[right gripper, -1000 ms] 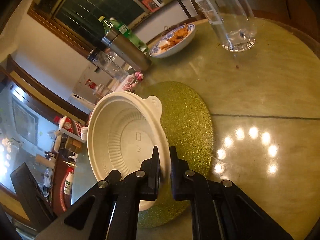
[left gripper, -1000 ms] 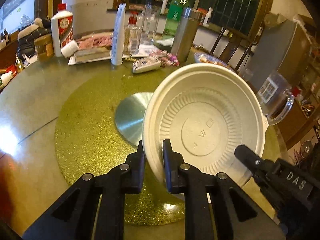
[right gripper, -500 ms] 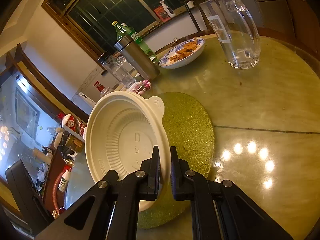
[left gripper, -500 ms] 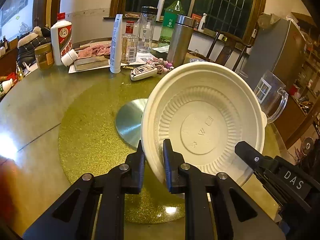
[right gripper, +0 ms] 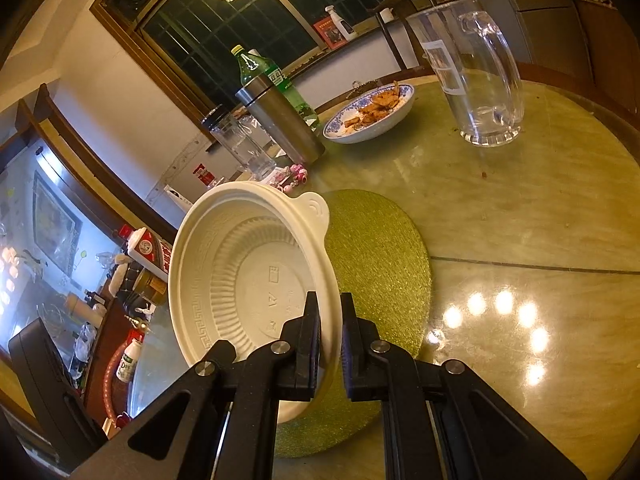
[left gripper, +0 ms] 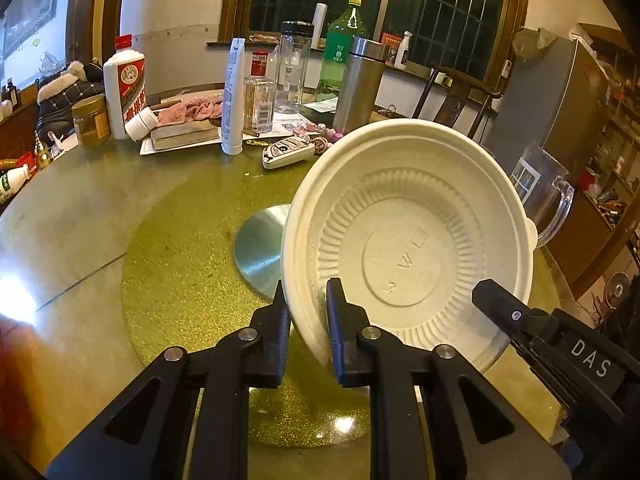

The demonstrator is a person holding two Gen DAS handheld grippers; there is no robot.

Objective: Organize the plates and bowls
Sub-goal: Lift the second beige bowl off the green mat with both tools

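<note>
One white disposable bowl (left gripper: pixel 408 240) with a small tab on its rim is held tilted above the glittery green turntable (left gripper: pixel 180 240), its hollow facing both cameras. My left gripper (left gripper: pixel 306 300) is shut on the lower left part of the rim. In the left wrist view my right gripper (left gripper: pixel 492 296) reaches in from the right to the bowl's lower right edge. The right wrist view shows the same bowl (right gripper: pixel 248 276) with my right gripper (right gripper: pixel 330 308) shut on its rim. The rim looks doubled at the left; I cannot tell if it is one bowl or a nested pair.
A blue-patterned plate of food (right gripper: pixel 370 114) and a glass pitcher (right gripper: pixel 476 76) stand at the table's far side. A steel flask (left gripper: pixel 360 84), bottles, a tube and a key fob (left gripper: pixel 288 152) crowd the back. A silver disc (left gripper: pixel 260 256) marks the turntable's centre.
The right gripper has rolled a little, so its view of the table stands more level. Both grips on the bowl are unchanged and the bowl has stayed in place.
</note>
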